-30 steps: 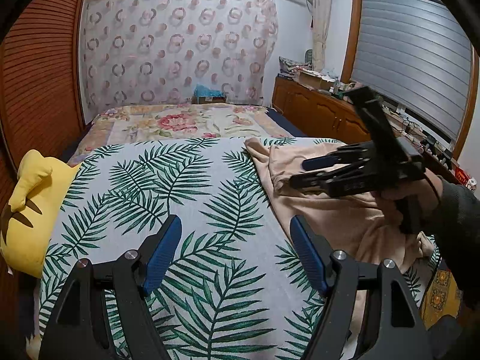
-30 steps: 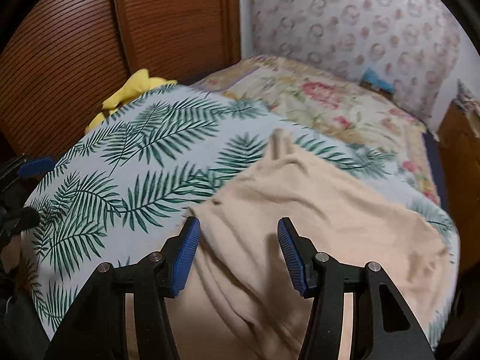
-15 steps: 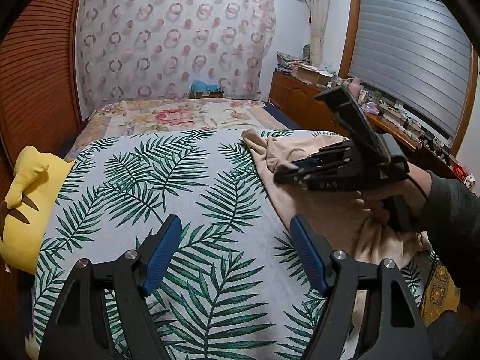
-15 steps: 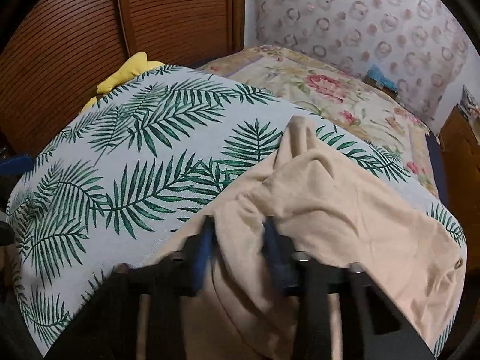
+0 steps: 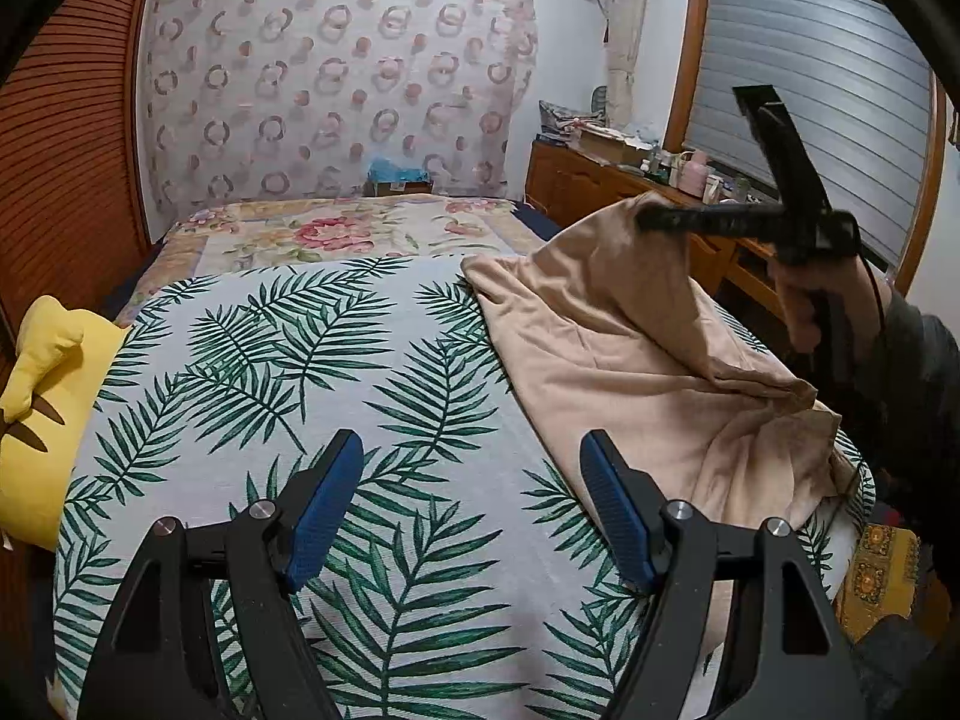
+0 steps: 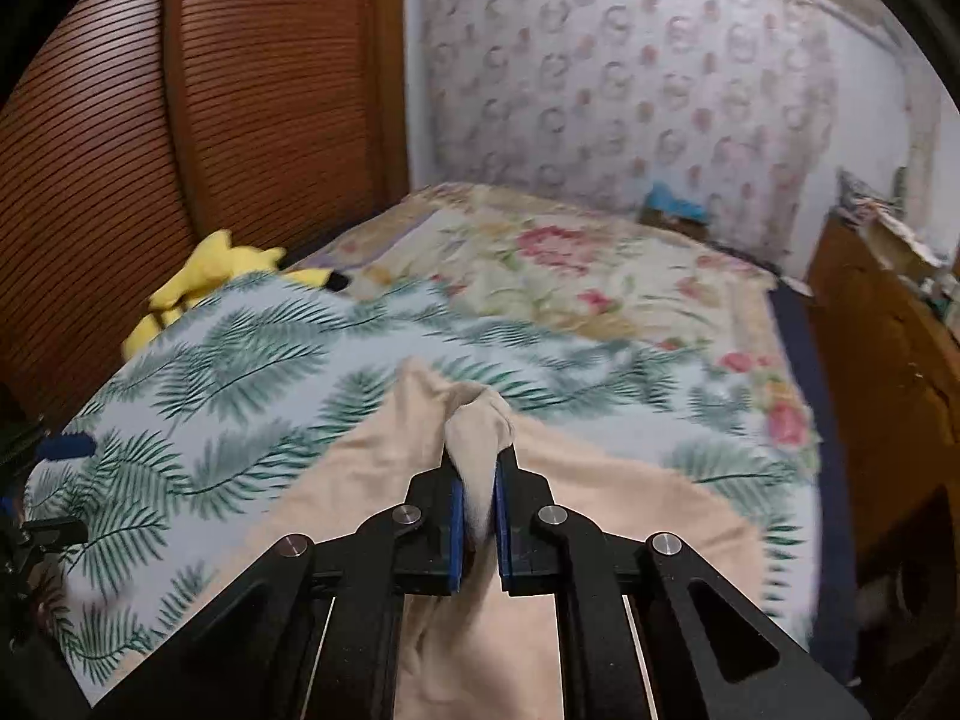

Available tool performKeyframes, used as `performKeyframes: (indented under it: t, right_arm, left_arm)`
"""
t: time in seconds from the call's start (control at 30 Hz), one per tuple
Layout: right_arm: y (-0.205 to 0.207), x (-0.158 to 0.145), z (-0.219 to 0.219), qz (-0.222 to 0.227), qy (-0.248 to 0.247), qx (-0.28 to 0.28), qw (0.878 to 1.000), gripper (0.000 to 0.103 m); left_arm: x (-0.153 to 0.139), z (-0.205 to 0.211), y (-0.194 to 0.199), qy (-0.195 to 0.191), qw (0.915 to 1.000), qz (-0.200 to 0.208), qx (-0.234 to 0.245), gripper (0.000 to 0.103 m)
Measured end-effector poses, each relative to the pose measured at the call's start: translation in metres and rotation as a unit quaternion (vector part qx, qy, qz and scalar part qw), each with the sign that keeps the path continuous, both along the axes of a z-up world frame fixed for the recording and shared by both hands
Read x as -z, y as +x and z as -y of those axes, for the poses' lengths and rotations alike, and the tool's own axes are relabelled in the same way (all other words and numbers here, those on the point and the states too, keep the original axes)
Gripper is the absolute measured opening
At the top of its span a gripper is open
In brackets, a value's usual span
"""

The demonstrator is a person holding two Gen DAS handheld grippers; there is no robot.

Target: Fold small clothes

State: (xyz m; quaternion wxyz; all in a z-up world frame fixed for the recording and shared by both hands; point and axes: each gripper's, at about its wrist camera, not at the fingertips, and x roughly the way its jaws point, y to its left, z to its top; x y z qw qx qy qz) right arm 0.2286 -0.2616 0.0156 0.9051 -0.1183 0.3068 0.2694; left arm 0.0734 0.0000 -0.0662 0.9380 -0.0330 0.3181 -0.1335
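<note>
Now clamped on a pinch of the beige garment (image 6: 384,480) where a second ago hovering wide over it, right gripper (image 6: 477,516) up off the bed (image 5: 252,360) and hauling that fold into a peak (image 5: 606,252). Blue pads (image 6: 457,516) squeezed on a narrow tuft, cloth bulging out past the tips. Rest of the garment draped along the right side of the leaf-print cover, lower end slumped over the bed's edge. Left gripper (image 5: 474,510) spread wide, nothing between its pads, hanging over bare leaf print just beside the cloth. Risky from here: thin pinch, so likely to slip out if yanked fast; and with only one point held, probably dragging the whole piece into a twisted bunch instead of a clean fold. Hard to say what kind of garment; no sleeve or collar plainly readable. Trailing end cut off past the bed's edge, and right wrist view smeared with blur. Yellow plush (image 5: 42,384) at the left edge, well clear.
</note>
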Motion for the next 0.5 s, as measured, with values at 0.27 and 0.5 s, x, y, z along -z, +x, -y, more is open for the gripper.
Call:
performKeyframes:
  t: [0.27, 0.5]
  right_arm:
    - [0.018, -0.011, 0.027, 0.018, -0.033, 0.059, 0.998, 0.007]
    - [0.037, 0.002, 0.017, 0.035, -0.096, 0.134, 0.986, 0.007]
  left_arm:
    - [0.002, 0.006, 0.000, 0.003, 0.9999, -0.006, 0.008, 0.076]
    - [0.006, 0.011, 0.002, 0.002, 0.9998, -0.012, 0.016, 0.076]
